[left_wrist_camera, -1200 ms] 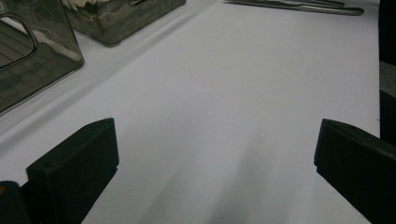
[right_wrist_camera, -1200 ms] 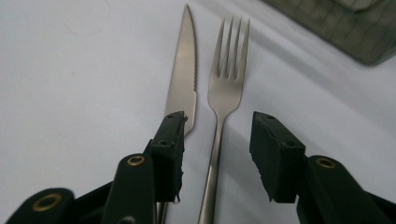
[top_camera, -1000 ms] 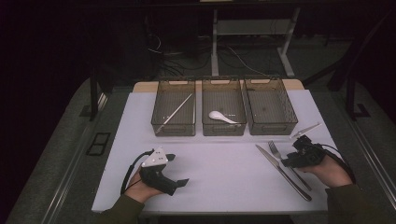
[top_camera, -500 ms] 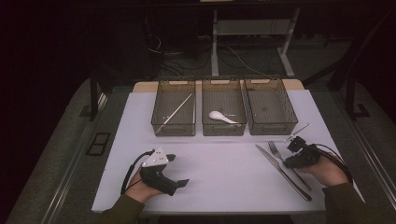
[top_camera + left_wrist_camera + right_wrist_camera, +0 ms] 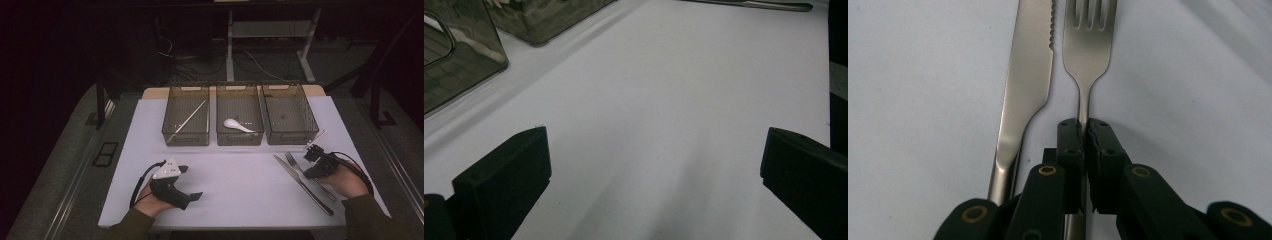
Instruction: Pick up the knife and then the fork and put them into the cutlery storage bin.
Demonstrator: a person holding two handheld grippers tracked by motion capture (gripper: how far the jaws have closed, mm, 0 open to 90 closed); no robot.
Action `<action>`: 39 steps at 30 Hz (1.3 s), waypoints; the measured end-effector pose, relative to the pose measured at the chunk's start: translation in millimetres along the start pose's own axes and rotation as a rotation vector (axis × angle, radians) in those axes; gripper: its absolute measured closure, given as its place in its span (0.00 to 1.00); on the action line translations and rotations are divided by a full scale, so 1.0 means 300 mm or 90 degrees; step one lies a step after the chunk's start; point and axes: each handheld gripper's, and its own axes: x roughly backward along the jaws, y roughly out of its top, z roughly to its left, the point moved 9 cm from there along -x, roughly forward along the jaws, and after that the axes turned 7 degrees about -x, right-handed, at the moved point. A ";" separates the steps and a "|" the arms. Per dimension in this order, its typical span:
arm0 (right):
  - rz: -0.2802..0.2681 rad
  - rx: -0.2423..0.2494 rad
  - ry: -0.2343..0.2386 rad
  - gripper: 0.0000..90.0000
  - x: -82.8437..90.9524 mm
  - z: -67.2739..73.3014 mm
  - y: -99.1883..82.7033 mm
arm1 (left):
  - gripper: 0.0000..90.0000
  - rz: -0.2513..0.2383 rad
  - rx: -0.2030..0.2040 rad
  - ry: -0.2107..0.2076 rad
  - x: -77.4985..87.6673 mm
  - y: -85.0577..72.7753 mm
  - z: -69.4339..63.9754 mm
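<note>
Right gripper view puts me closest to the work: the right tool [image 5: 1083,131] has just been closing, and its jaws are now clamped on the thin neck of the fork [image 5: 1089,37], which lies flat on the white surface [image 5: 923,75] just beside the knife [image 5: 1025,95], tines pointing away. Seen from the high view, that fork [image 5: 296,163] sits at the person's right, near the front edge, with the right tool [image 5: 312,152] over its handle and the knife [image 5: 302,184] on its inner side. So the step in hand looks like the pick-up itself, grip made, lift not yet begun. Over on the other side the left tool [image 5: 196,182] rests on the surface with its jaws wide apart and nothing between them. Farther off stand three bins in a row: the left bin [image 5: 186,135] holds a long stick, the middle bin [image 5: 239,137] a white spoon [image 5: 236,125], the right bin [image 5: 290,135] looks bare. Next, I'd judge, comes a straight lift clear of the knife, then a carry forward over a bin wall.
</note>
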 end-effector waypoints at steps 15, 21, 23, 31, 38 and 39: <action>-0.038 -0.011 0.011 0.95 0.023 -0.025 -0.002 | 0.00 -0.001 -0.003 0.000 0.002 0.001 -0.001; -0.086 -0.023 0.022 0.95 0.055 -0.048 0.002 | 0.00 0.001 -0.002 -0.002 0.001 0.001 -0.002; -0.107 -0.029 0.029 0.95 0.065 -0.054 0.008 | 0.00 0.001 -0.002 -0.002 0.001 0.001 -0.004; -0.199 -0.061 0.071 0.95 0.109 -0.071 0.033 | 0.00 0.001 -0.001 -0.004 0.000 0.001 -0.005; -0.310 -0.078 0.101 0.95 0.165 -0.087 0.061 | 0.00 0.001 -0.002 -0.005 -0.001 -0.001 -0.003; -0.328 -0.079 0.107 0.95 0.178 -0.090 0.065 | 0.00 0.000 -0.002 -0.006 -0.001 -0.001 -0.003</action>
